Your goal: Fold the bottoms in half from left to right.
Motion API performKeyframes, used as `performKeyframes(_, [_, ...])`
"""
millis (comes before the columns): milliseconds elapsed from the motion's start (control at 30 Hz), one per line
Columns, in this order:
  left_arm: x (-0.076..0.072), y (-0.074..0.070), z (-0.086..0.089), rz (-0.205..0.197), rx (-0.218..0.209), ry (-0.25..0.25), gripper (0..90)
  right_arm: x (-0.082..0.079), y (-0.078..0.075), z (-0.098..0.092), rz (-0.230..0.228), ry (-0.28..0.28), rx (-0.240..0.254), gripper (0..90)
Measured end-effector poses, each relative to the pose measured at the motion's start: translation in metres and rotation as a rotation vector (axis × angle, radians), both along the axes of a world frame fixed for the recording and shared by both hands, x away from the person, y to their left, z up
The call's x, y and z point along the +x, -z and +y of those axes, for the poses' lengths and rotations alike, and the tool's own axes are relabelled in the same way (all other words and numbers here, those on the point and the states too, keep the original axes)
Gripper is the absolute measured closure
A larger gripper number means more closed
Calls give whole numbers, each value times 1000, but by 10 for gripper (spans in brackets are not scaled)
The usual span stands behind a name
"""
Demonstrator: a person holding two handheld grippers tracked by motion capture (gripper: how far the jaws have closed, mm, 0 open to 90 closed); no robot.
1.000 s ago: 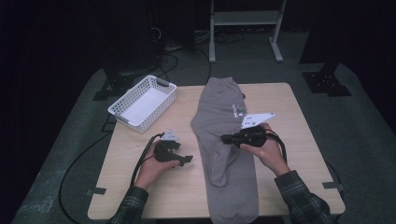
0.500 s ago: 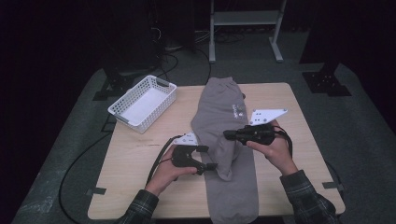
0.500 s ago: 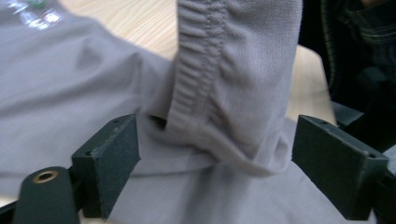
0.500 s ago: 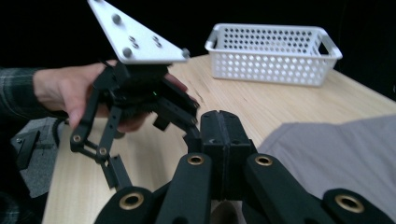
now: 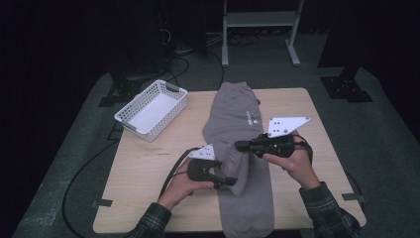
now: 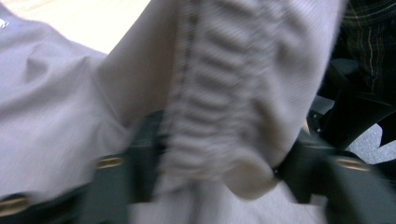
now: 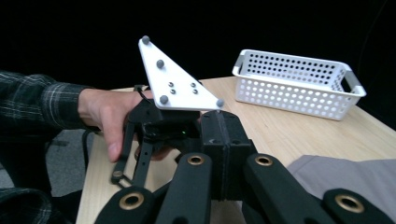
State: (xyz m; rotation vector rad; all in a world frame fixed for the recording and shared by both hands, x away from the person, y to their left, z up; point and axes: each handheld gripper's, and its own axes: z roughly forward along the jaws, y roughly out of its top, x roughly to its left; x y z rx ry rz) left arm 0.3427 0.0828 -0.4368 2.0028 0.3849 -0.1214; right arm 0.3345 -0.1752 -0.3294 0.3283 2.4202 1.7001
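Two grippers work on one garment. The left gripper (image 5: 233,181) has just been closing its jaws, and in the left gripper view a bunched fold with ribbed knit sits between them, apparently pinched at the near left edge of the grey sweatpants (image 5: 242,148). The right gripper (image 5: 240,146) has its jaws drawn together on a raised fold near the middle of the cloth. The sweatpants lie lengthwise down the centre of the wooden table (image 5: 148,178), waistband end far, the near end hanging toward the person's edge. Soft, light and limp by the look of it, the fabric should sag and slide rather than hold shape, so a grip on a thick part, the ribbed band or a doubled fold, looks safest; a single layer may slip out. A white basket (image 5: 151,109) stands well apart at the far left.
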Motion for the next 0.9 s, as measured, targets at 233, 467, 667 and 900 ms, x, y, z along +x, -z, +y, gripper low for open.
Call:
performKeyframes(233, [8, -22, 30, -7, 7, -109, 681, 3, 3, -11, 10, 29, -9, 894])
performKeyframes(467, [0, -57, 51, -49, -46, -93, 681, -3, 7, -15, 35, 6, -23, 893])
performKeyframes(667, [-18, -51, 34, -17, 1, 3, 679, -13, 16, -23, 70, -34, -74, 894])
performKeyframes(900, [-35, -16, 0, 64, 108, 117, 678, -27, 55, -44, 193, -60, -152, 894])
